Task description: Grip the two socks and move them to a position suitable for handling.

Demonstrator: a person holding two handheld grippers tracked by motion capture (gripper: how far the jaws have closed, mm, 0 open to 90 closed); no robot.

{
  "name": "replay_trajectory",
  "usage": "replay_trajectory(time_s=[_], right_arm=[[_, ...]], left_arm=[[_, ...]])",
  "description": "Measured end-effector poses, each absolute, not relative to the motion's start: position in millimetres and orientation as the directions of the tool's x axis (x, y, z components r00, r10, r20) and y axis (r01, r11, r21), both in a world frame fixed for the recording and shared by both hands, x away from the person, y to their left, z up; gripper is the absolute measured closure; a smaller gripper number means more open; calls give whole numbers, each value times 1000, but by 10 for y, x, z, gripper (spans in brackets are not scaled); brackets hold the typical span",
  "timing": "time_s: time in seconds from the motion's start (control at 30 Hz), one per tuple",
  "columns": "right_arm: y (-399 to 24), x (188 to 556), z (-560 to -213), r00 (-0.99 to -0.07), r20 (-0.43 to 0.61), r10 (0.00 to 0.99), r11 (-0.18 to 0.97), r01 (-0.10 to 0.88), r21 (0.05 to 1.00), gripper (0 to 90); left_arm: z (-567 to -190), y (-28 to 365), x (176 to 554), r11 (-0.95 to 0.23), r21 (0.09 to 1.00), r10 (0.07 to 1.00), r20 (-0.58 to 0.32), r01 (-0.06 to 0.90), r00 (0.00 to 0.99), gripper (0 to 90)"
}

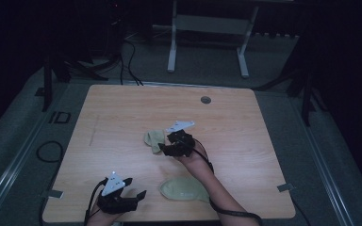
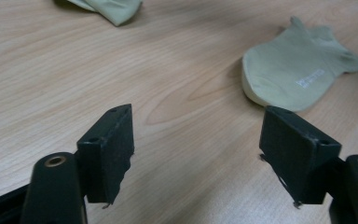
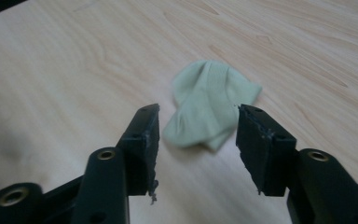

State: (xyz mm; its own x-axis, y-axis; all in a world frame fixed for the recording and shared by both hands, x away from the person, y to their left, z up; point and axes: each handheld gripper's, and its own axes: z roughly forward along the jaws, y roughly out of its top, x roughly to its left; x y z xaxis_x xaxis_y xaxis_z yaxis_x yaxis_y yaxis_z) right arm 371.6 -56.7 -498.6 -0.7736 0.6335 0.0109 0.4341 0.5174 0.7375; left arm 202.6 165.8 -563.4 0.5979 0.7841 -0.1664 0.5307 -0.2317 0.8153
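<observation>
A crumpled pale green sock [image 3: 209, 109] lies on the wooden table [image 1: 122, 113] just ahead of the right gripper [image 3: 198, 140], showing in the gap between its spread jaws, which touch nothing. A second, flat sock [image 2: 296, 74] lies ahead and to the right of the left gripper [image 2: 198, 149], whose jaws stand wide apart over bare wood near the table's near edge.

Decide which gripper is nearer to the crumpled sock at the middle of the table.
Right. The right gripper hangs open just beside the crumpled sock, not touching it. The left gripper sits open near the table's front edge, closer to the flat sock.
</observation>
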Motion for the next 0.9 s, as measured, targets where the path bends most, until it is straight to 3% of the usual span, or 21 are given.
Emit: replay_trajectory(time_s=[0.23, 0.53, 0.9], right_arm=[[-233, 3995, -5117, -756, -24, 654, 537, 441, 719, 407], [-21, 4278, -5318, -681, -23, 731, 514, 529, 675, 349], [76, 4365, -5560, -677, -48, 734, 552, 554, 624, 419]], left_arm=[[-5609, 1670, 2005, -220, 828, 783, -166, 517, 599, 239], [-5627, 1674, 1987, -218, 823, 781, -174, 524, 599, 239], [-5630, 1714, 1976, -201, 821, 785, -191, 535, 589, 240]])
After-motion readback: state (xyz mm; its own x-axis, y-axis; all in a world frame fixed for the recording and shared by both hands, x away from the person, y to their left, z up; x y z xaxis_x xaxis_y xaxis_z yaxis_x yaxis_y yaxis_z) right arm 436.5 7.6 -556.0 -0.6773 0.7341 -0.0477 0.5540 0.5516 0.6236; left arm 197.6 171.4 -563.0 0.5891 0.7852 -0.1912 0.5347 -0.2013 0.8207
